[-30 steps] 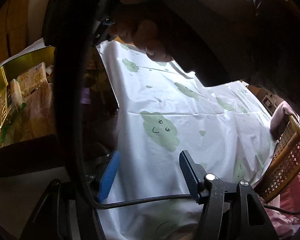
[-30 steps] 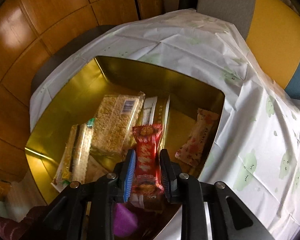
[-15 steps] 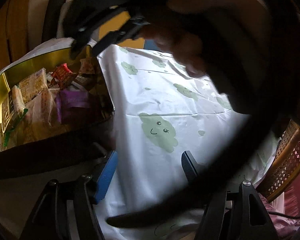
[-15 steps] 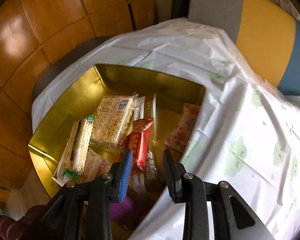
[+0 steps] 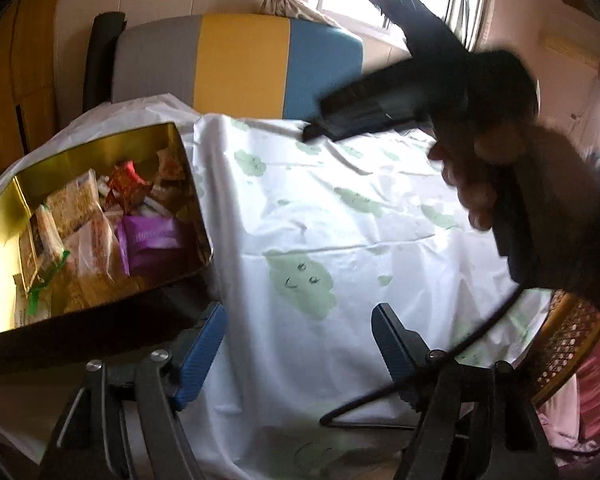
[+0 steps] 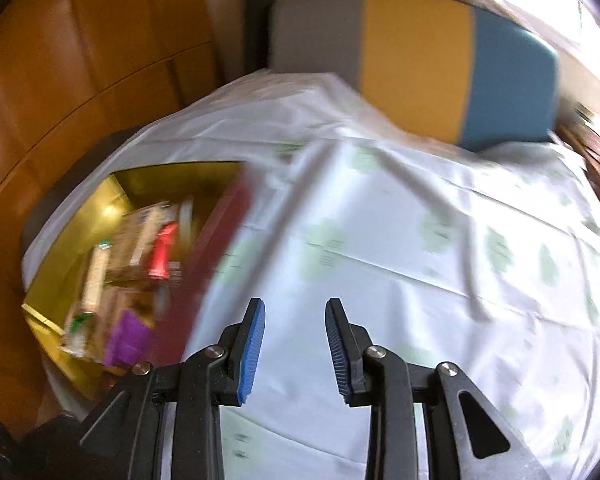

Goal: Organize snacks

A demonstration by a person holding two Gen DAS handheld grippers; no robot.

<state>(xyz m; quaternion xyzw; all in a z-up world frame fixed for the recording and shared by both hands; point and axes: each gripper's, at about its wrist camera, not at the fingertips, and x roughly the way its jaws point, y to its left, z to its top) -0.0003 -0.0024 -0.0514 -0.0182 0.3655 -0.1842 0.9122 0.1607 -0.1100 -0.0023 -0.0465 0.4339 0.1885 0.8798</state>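
A gold tin (image 5: 100,148) stands at the left of the table, filled with snacks: a red packet (image 5: 126,184), a purple packet (image 5: 152,236) and several cereal bars. My left gripper (image 5: 296,352) hovers beside the tin's near corner over the white cloth. Its jaws are opening and nothing is between them. In the blurred right wrist view, my right gripper (image 6: 296,344) is open and empty above the cloth, to the right of the tin (image 6: 172,180). The red packet (image 6: 162,252) lies inside the tin. A hand (image 5: 480,184) carries the right gripper at the upper right.
A white tablecloth (image 5: 340,200) with green cloud prints covers the table. A grey, yellow and blue chair back (image 5: 240,64) stands behind it. A wicker chair (image 5: 568,344) is at the right edge, and a black cable (image 5: 420,380) hangs across my left fingers. Wooden panels (image 6: 80,60) line the left.
The right gripper let the red packet go into the tin and swung right over the cloth. The left jaws widened. The right hand cleared the left view.
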